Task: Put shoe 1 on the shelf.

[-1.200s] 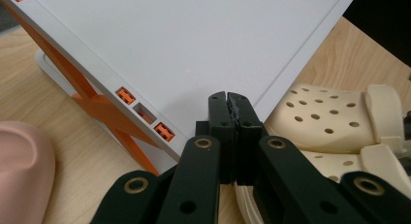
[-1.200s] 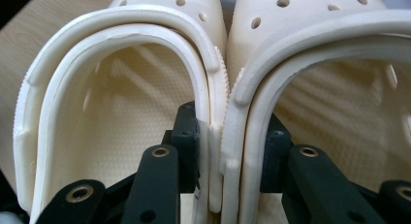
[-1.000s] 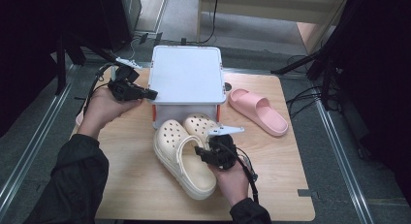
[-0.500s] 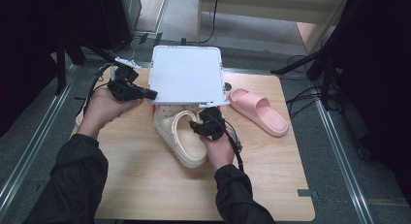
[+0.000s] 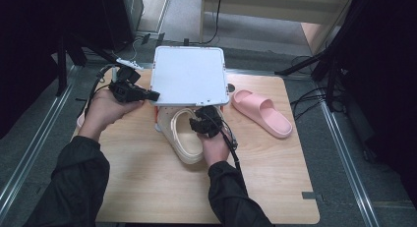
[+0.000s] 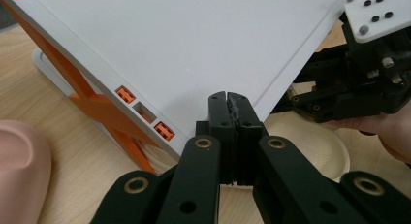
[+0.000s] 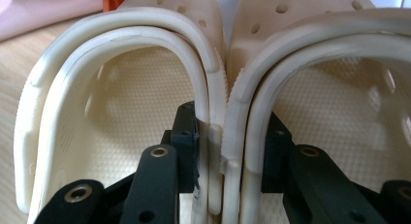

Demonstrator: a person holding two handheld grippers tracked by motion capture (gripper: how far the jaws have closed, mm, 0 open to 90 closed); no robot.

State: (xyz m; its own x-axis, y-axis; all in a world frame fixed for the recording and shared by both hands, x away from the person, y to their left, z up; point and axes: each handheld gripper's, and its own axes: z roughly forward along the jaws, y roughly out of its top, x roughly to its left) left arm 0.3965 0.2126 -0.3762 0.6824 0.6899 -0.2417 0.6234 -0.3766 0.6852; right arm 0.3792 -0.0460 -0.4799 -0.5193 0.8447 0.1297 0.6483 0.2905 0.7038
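The pair of cream perforated foam clogs point(image 7: 218, 112) lies side by side at the middle of the light wooden bench point(image 5: 147, 187), toes tucked under the raised lid of the white plastic storage box with orange latches point(image 5: 189, 82). The right tool point(image 5: 205, 123) pinches the two touching inner side walls together, one jaw inside each shoe. Foam like this is probably light, springy and a little grippy, so that double wall looks like the sensible place to hold (a harder squeeze would only dent it). The left tool point(image 6: 228, 132), jaws pressed together on the near-left corner of the lid, props it up. A pink rubber slide sandal point(image 5: 260, 111) rests to the right, apart from the box.
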